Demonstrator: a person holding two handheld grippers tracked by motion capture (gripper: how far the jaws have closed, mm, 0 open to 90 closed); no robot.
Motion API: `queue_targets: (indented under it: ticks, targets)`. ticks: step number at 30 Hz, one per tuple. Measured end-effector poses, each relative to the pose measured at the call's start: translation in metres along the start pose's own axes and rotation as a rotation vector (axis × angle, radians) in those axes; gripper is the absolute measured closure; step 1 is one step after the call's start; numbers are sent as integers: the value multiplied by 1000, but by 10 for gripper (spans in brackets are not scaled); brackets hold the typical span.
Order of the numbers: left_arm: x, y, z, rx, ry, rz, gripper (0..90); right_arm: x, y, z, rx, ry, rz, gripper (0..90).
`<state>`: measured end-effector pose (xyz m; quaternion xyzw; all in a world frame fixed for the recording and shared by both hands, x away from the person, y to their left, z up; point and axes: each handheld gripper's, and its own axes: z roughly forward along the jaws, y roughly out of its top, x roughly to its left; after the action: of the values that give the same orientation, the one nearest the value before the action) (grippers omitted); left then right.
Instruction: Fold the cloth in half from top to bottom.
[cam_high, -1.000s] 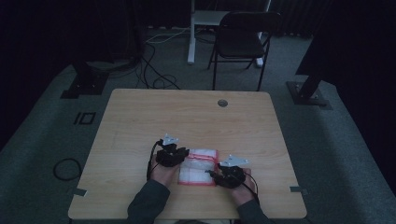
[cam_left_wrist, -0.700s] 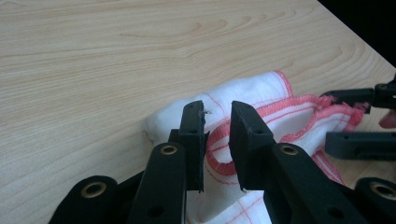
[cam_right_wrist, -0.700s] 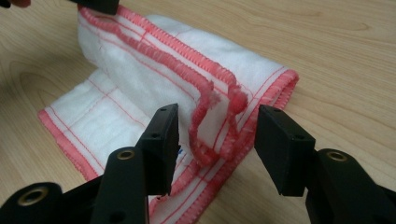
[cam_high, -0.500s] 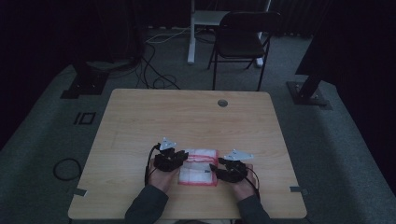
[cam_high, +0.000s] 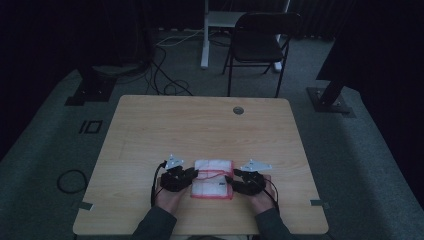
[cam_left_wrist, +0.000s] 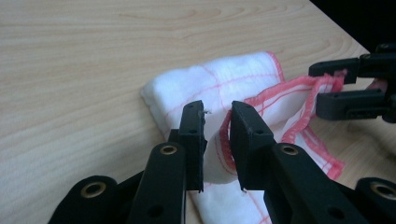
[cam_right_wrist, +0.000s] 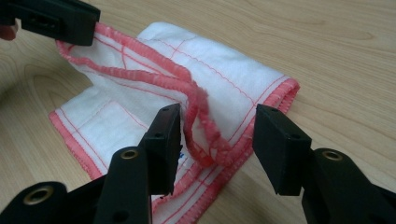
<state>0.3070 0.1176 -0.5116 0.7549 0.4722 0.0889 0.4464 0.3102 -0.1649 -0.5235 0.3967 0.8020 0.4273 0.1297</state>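
Note:
A white cloth (cam_high: 213, 179) with red edging and thin red lines lies folded near the table's front edge. My left gripper (cam_high: 192, 174) is at its left side, shut on a raised fold of the cloth (cam_left_wrist: 224, 79), which fills the narrow gap of the left gripper (cam_left_wrist: 217, 112). At the cloth's right side my right gripper (cam_high: 234, 180) is open. In the right gripper view a loose loop of red hem on the cloth (cam_right_wrist: 224, 65) droops between the wide-apart jaws of the right gripper (cam_right_wrist: 217, 119). The hem runs up to the left gripper (cam_right_wrist: 56, 18).
The wooden table (cam_high: 200, 125) has a round cable hole (cam_high: 238, 110) near its far edge. A folding chair (cam_high: 262, 40) stands beyond the table. A cable loop (cam_high: 70, 180) lies on the floor at the left. Forearms come in over the front edge.
The left gripper has drawn back toward the front edge with the cloth's edge in it. The right gripper has hardly shifted.

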Motion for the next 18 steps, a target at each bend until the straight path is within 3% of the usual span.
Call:
queue_targets:
  ticks: [18]
  targets:
    - [-4, -19, -7, 19, -15, 14, 736, 0, -6, -7, 5, 4, -6, 515]
